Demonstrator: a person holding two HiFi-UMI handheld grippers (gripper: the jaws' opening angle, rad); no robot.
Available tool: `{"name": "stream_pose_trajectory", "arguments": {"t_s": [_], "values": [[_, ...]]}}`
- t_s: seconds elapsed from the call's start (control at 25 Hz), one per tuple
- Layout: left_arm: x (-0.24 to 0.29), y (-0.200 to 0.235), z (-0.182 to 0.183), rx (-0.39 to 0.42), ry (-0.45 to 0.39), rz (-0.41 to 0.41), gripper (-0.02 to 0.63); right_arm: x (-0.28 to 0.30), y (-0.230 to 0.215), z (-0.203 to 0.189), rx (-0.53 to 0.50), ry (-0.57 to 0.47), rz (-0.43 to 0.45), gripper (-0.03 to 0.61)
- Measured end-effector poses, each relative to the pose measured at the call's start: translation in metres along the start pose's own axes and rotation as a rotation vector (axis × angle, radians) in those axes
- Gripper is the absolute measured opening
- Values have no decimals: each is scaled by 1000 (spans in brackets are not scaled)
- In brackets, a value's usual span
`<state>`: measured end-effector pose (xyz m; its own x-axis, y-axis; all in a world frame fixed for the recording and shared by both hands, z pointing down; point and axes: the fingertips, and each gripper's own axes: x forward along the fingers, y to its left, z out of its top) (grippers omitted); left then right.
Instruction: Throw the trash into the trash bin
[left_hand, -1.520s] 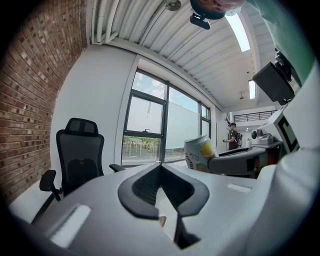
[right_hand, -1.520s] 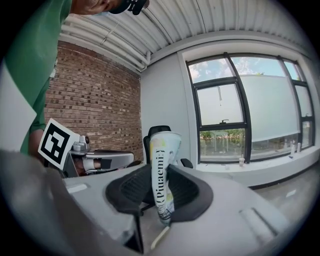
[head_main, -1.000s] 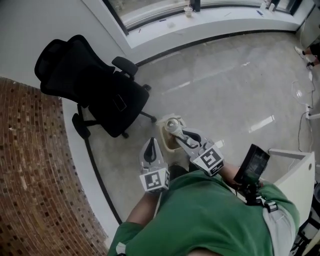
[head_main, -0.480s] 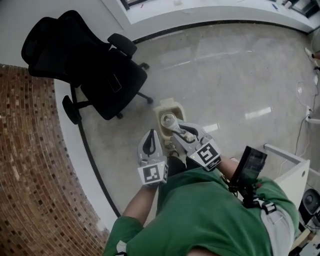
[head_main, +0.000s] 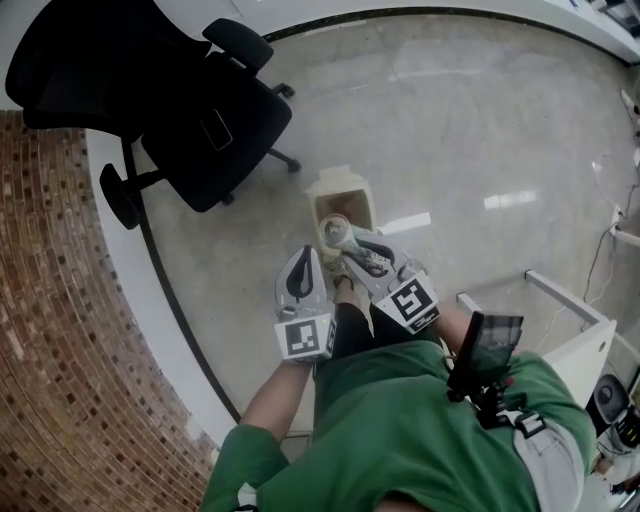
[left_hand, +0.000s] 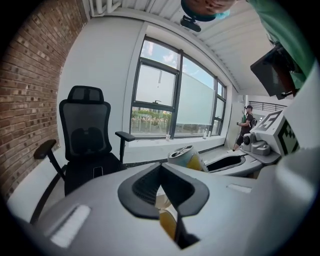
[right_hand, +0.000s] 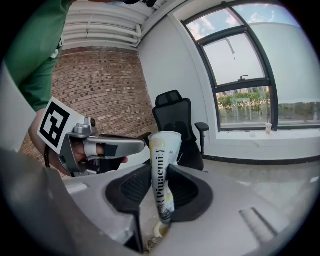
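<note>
**A:** Closest in, a green shirt (head_main: 420, 430), with both tools held out in front of it. What's the left gripper (head_main: 303, 252) got?

**B:** Nothing. In its own view the jaws meet tip to tip with no gap and nothing between them. It sits just beside the other gripper, on the person's left.

**A:** And the right gripper (right_hand: 159, 168)?

**B:** That one's loaded. Its jaws are clamped on a can (right_hand: 162, 150), squashed flat, standing up between the pads with its open end on top.

**A:** Where's the can relative to the bin (head_main: 340, 176)?

**B:** From the head view it lines up with the near edge of the bin's opening. It's gripped, not dropped. How high above the rim it is, I can't tell.

**A:** Describe the bin.

**B:** Cream, open-topped, standing on the pale glossy floor (head_main: 480, 130), just ahead of both grippers.

**A:** And further out?

**B:** A black chair (head_main: 200, 110) sits beyond the bin to the left, near a curved brick wall (head_main: 60, 330). Farthest back, in the right gripper view, there's a tall window (right_hand: 245, 85).
</note>
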<state>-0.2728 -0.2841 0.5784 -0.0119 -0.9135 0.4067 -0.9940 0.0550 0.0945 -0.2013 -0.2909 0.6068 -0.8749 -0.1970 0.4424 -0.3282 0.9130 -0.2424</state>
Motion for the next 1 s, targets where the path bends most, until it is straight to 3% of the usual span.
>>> {"name": "stream_pose_trajectory", "arguments": {"t_s": [0.56,1.0], "values": [[46,5,-108,-32,167,-62,6,60,-21,-119,37,146,-8,109],[61,29,-173,-71,225,-47,6,109,-29,-202,65,236,-5,109]]}}
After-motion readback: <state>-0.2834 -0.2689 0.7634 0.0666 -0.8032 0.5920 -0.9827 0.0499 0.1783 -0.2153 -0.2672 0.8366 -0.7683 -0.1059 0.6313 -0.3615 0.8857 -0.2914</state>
